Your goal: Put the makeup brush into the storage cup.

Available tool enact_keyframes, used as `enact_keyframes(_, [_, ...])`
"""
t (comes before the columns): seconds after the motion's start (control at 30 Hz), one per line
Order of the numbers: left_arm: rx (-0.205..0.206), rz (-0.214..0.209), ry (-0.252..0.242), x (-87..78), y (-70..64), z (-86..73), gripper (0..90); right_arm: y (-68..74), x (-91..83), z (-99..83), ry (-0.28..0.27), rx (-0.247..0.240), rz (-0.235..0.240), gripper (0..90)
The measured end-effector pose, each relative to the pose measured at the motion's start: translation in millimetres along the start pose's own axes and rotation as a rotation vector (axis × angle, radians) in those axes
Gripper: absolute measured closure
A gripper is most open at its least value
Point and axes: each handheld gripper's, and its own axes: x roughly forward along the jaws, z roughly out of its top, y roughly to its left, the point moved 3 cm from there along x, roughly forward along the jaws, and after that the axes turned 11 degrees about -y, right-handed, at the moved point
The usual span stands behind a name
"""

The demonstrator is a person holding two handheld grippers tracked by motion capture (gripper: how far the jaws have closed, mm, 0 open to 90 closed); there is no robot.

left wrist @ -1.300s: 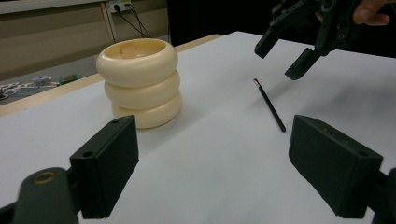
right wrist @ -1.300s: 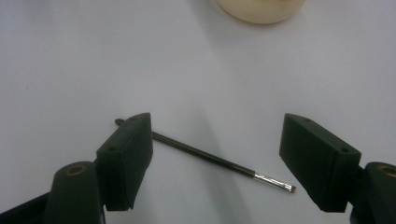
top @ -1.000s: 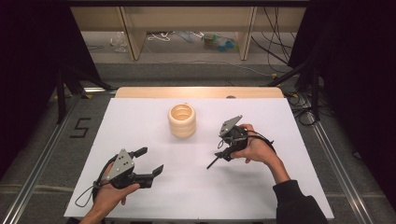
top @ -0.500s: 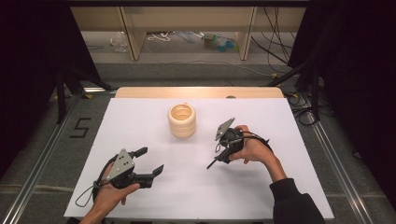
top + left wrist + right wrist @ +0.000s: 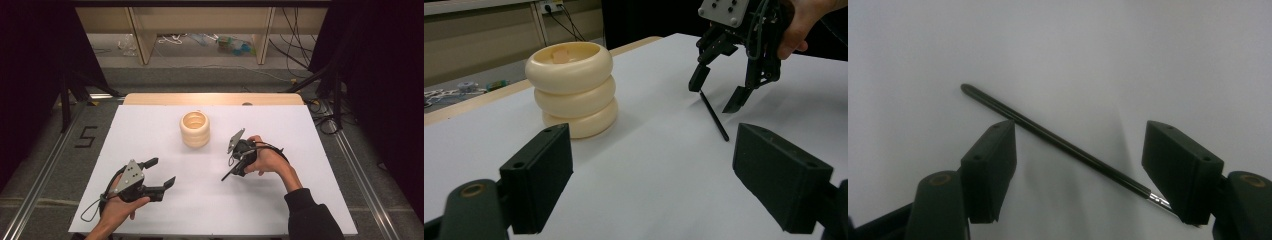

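A thin black stick (image 5: pixel 230 173) (image 5: pixel 714 116) (image 5: pixel 1063 143) lies flat on the white table (image 5: pixel 280 200), to the right of a cream ribbed holder (image 5: pixel 195 129) (image 5: pixel 572 89) made of three stacked rings. My right gripper (image 5: pixel 236 161) (image 5: pixel 719 92) (image 5: pixel 1083 170) points down over the stick's far end and is open, its jaws standing either side of the stick without gripping it. My left gripper (image 5: pixel 161 172) (image 5: pixel 659 185) is held low near the table's front left. It is open and empty and faces the holder and the stick.
A wooden strip (image 5: pixel 210 99) runs along the table's far edge. Beyond it are shelf legs and cables on the floor (image 5: pixel 220 45). Metal rails (image 5: pixel 40 175) flank the table on both sides.
My right gripper has shifted slightly left and toward the person, and has come down over the stick. The left gripper and the holder have not moved.
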Motion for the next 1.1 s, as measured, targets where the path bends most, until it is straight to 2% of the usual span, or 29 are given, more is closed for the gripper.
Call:
enact_keyframes(0.07, [-0.004, 0.001, 0.0, 0.1, -0.1, 0.0, 16.2, 0.1, 2.0, -0.7, 0.009, -0.01, 0.008, 32.2])
enact_keyframes(0.13, [0.011, -0.004, -0.001, 0.1, 0.5, 0.3, 16.2, 0.1, 3.4, -1.0, 0.015, -0.013, 0.01, 32.7])
enact_keyframes(0.2, [0.0, -0.004, -0.002, 0.1, -0.6, 0.3, 16.2, -0.2, 4.5, -1.3, 0.019, -0.011, 0.008, 32.9])
enact_keyframes(0.47, [0.003, -0.004, 0.0, 0.1, -0.2, 0.4, 16.4, -2.5, 7.3, -3.4, 0.037, 0.008, 0.014, 35.2])
enact_keyframes(0.73, [-0.005, -0.009, 0.0, 0.5, -1.2, 0.2, 17.0, -6.6, 8.4, -6.1, 0.031, 0.072, 0.046, 37.3])
enact_keyframes(0.87, [-0.006, -0.011, 0.0, 0.5, -1.3, 0.2, 17.2, -6.1, 8.6, -5.4, 0.036, 0.083, 0.037, 38.3])
enact_keyframes(1.1, [-0.006, -0.011, -0.005, -0.1, -1.0, 0.9, 17.5, -3.8, 7.5, -2.3, 0.062, 0.087, 0.037, 47.4])
